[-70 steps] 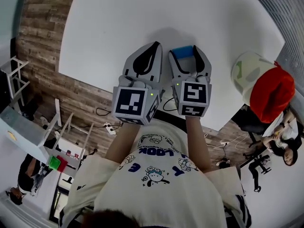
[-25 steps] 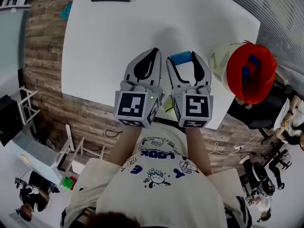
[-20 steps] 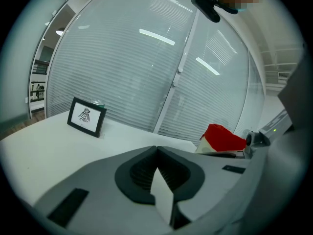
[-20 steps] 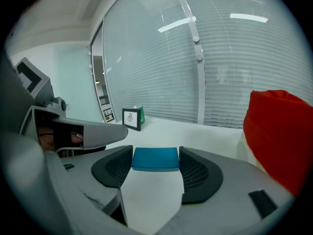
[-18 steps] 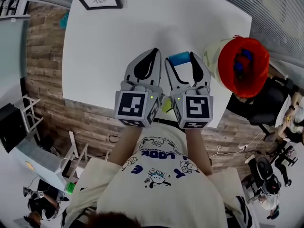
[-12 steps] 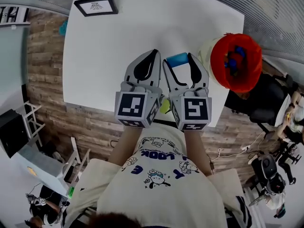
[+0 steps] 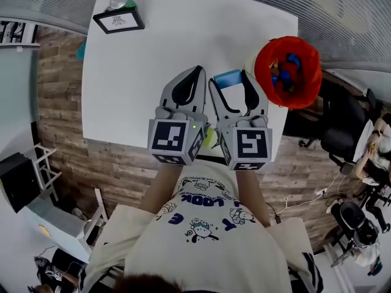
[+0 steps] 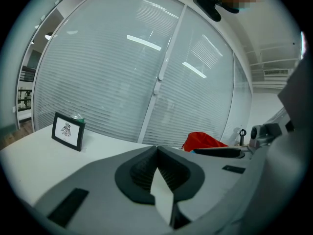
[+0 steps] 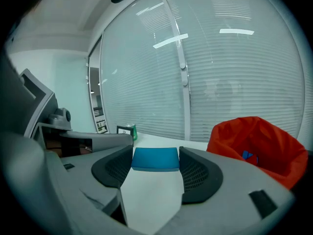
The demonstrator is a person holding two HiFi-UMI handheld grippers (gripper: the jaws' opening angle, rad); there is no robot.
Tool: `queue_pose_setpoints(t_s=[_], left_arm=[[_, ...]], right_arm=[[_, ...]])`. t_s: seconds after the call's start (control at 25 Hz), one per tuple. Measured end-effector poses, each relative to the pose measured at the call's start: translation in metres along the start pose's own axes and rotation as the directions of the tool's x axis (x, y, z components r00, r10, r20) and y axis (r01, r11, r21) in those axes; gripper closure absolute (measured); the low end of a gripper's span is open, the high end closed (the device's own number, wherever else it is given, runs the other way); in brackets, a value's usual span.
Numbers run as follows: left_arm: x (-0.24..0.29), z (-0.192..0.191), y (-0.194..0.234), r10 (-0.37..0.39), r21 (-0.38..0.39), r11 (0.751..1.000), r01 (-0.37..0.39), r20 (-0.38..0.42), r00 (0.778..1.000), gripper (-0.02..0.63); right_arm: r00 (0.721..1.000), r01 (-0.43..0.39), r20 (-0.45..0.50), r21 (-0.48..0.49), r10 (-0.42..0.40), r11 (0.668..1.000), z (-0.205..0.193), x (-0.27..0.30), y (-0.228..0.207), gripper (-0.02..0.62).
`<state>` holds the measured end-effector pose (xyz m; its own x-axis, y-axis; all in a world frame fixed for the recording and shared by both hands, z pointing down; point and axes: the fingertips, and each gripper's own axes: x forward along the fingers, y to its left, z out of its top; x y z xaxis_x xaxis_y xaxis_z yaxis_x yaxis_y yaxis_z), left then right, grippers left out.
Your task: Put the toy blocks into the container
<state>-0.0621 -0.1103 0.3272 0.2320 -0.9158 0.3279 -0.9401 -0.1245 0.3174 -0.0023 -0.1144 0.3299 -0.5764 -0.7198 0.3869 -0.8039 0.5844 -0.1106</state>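
A white table stands on a wood floor by blinds. The right gripper grasps a blue block near the red container; the left gripper is clenched, empty.

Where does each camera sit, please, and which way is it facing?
Head view: on the person's head, looking steeply down at the white table; the forearms, left gripper and right gripper show.
Left gripper view: on the left gripper, looking along its shut, empty jaws towards the blinds.
Right gripper view: on the right gripper, looking along jaws holding the blue block.
Shared: all three show the red container.
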Motion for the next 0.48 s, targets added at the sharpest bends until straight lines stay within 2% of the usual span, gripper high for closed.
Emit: queue_pose_setpoints(t_s=[0.48], left_arm=[[0.001, 0.013, -0.045, -0.065, 0.064, 0.996, 0.063, 0.027, 0.997, 0.581]], right_arm=[[0.992, 0.075, 0.105, 0.015, -0.076, 0.997, 0.028, -0.038, -0.033, 0.295]])
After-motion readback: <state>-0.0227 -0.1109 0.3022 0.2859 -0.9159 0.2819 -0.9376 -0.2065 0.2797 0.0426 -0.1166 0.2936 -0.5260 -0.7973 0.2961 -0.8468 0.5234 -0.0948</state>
